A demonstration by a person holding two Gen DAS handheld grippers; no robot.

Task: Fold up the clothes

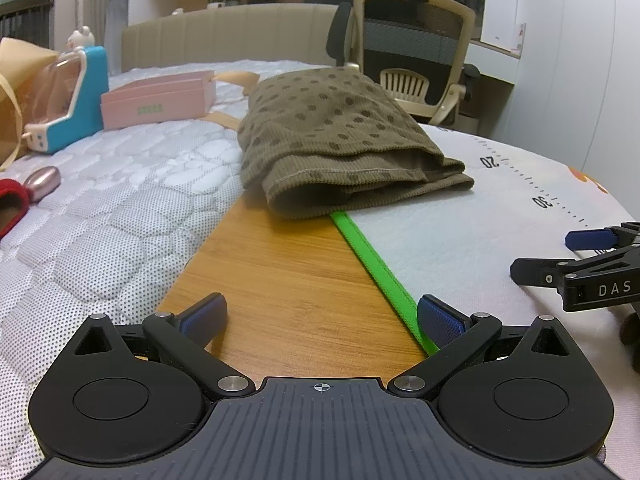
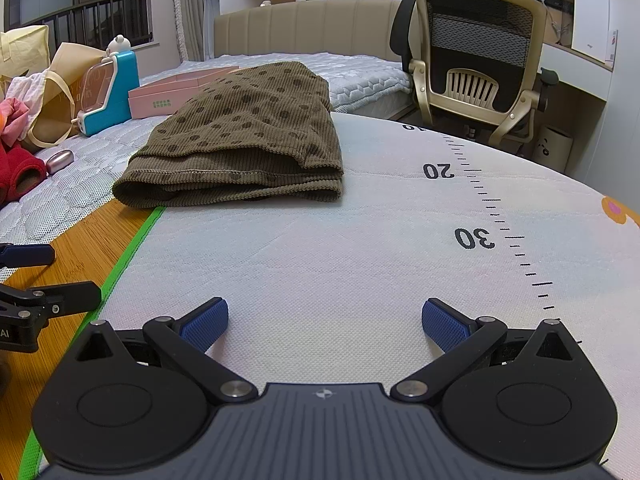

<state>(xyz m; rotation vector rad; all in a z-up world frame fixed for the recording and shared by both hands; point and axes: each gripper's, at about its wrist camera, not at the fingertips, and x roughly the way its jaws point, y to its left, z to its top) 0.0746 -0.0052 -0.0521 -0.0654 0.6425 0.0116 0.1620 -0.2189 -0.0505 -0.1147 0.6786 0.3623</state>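
Left gripper (image 1: 320, 316) spread wide, empty, low over wooden board (image 1: 288, 280). Right gripper (image 2: 325, 320) spread wide, empty, over white mat (image 2: 360, 240). Folded brown dotted garment (image 2: 244, 140) at 12 o'clock, well apart from both, straddling mat's green edge (image 1: 372, 264).

A ribbed, dot-printed olive cloth garment (image 2: 240, 136) lies on a matt white woven mat (image 2: 340, 248) with green fabric edging (image 1: 376, 272) (beside it, a smooth wood-grain board (image 1: 288, 292)); the gripper pads (image 2: 204, 326) look textured blue rubber.
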